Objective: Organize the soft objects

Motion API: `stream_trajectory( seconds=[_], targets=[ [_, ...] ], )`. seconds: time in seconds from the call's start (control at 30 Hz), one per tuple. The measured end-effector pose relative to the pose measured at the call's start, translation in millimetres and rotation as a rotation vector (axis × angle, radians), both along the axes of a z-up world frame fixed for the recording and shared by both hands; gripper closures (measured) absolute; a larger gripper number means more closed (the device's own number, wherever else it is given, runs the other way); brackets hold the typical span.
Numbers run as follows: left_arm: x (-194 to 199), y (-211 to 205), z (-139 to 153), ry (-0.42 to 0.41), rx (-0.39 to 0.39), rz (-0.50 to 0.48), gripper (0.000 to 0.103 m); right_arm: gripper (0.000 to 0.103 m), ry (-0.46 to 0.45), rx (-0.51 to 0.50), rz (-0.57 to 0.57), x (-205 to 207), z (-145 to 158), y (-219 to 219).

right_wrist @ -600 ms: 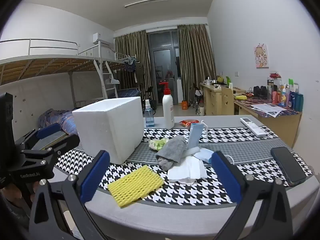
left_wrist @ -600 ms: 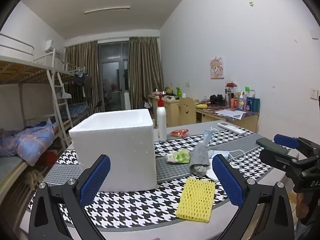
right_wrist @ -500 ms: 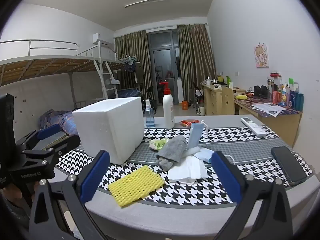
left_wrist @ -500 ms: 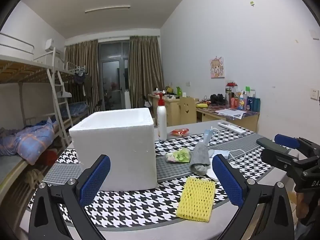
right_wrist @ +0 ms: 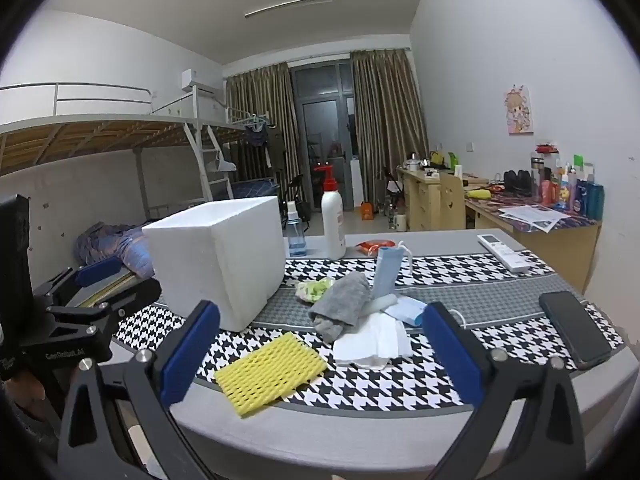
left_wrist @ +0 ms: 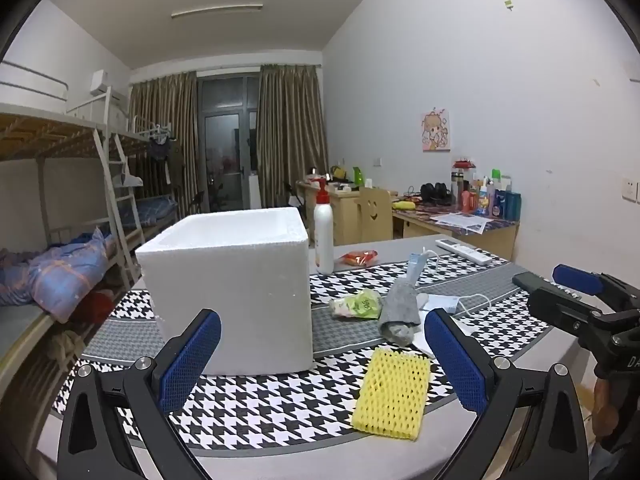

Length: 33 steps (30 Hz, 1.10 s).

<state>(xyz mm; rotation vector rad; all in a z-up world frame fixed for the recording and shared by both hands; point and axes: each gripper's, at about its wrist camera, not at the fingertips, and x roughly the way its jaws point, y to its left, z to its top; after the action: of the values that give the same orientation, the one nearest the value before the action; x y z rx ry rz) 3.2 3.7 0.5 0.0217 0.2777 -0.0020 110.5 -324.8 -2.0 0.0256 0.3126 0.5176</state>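
A white foam box (left_wrist: 236, 288) (right_wrist: 220, 256) stands open-topped on the houndstooth table cloth (left_wrist: 260, 404). Right of it lie a yellow foam net sleeve (left_wrist: 394, 392) (right_wrist: 270, 370), a grey rolled cloth (left_wrist: 400, 308) (right_wrist: 344, 304), a green-white crumpled bag (left_wrist: 356, 304) (right_wrist: 314, 289), white tissues (right_wrist: 372, 342) and a light blue face mask (right_wrist: 386, 272). My left gripper (left_wrist: 320, 360) hangs open before the box and the sleeve, holding nothing. My right gripper (right_wrist: 316, 352) stands open over the near table edge, empty, short of the sleeve and tissues.
A white pump bottle (left_wrist: 323, 236) (right_wrist: 333, 220), a small spray bottle (right_wrist: 296, 230), an orange packet (left_wrist: 358, 257), a white remote (right_wrist: 505, 253) and a black phone (right_wrist: 574, 332) also sit on the table. Bunk beds stand left, cluttered desks right.
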Motion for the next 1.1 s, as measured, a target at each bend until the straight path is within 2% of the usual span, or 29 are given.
stream_trajectory(
  seconds=[0.3, 1.1],
  targets=[
    [1.3, -1.8, -2.4, -0.006, 0.007, 0.005, 0.001, 0.0, 0.027, 0.018, -0.007, 4.3, -2.1, -3.3],
    [6.9, -2.4, -6.1, 0.001, -0.001, 0.008, 0.001, 0.001, 0.02, 0.024, 0.015, 5.8, -1.7, -6.1]
  ],
)
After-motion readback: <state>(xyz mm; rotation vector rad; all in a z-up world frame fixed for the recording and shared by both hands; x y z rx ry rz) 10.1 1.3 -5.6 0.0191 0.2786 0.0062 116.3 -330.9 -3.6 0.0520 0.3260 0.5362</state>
